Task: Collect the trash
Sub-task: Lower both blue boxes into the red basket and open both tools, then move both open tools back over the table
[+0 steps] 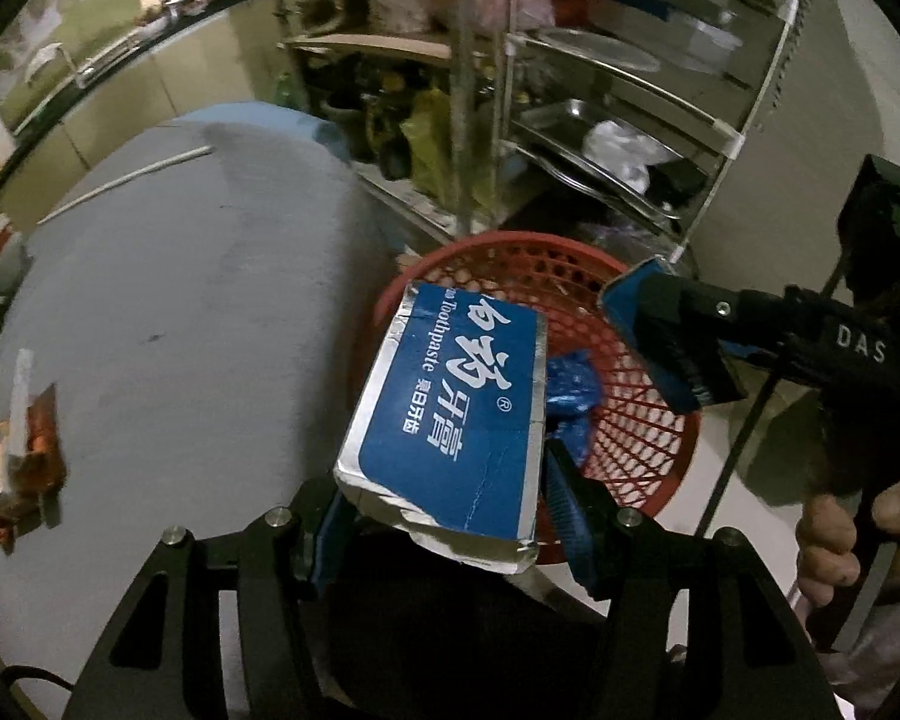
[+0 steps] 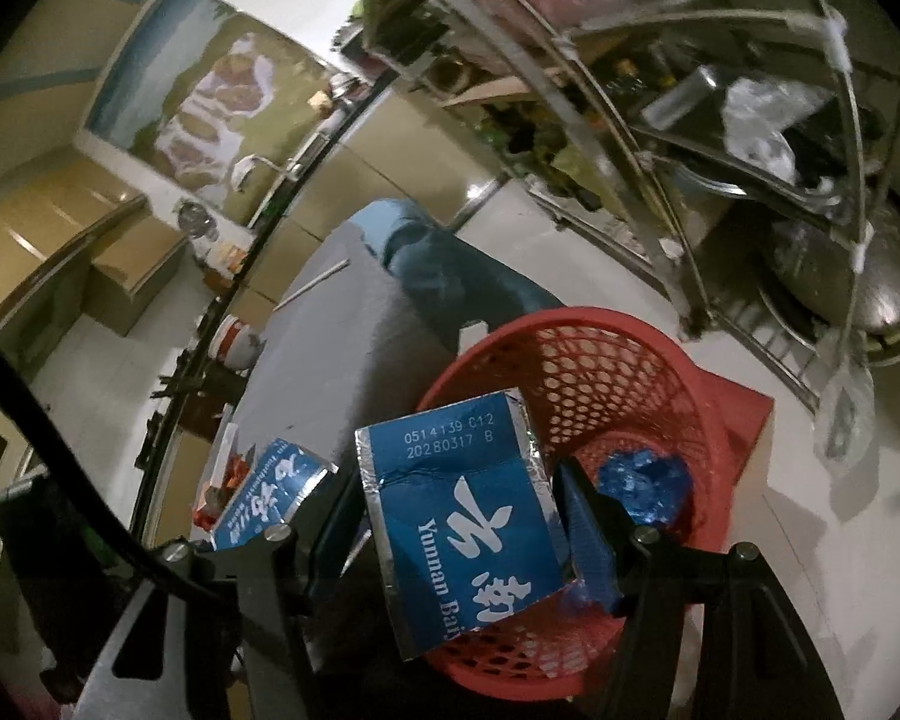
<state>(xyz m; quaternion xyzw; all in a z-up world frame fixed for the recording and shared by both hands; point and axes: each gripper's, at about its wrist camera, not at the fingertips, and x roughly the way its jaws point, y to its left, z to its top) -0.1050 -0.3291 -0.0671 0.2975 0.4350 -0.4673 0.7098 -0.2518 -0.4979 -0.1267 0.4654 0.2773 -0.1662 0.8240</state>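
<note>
Two blue-and-silver toothpaste boxes, one per gripper. Left gripper clamped on left box, pads on both long sides, box tilted, far end poking over rim of red mesh basket. Right gripper clamped on right box, printed code end uppermost, box angled over near rim of same basket. From left wrist cam, right gripper's blue-padded fingers seen w/ box edge-on betw. them, above basket's right side; person's hand on its handle. From right wrist cam, left box visible at lower left. Crumpled blue plastic wrapper lying in basket bottom. Basket on floor just beside grey tabletop. On tabletop, well apart from boxes: orange packaging scraps, thin white stick near far edge. Steel rack w/ trays behind basket.
</note>
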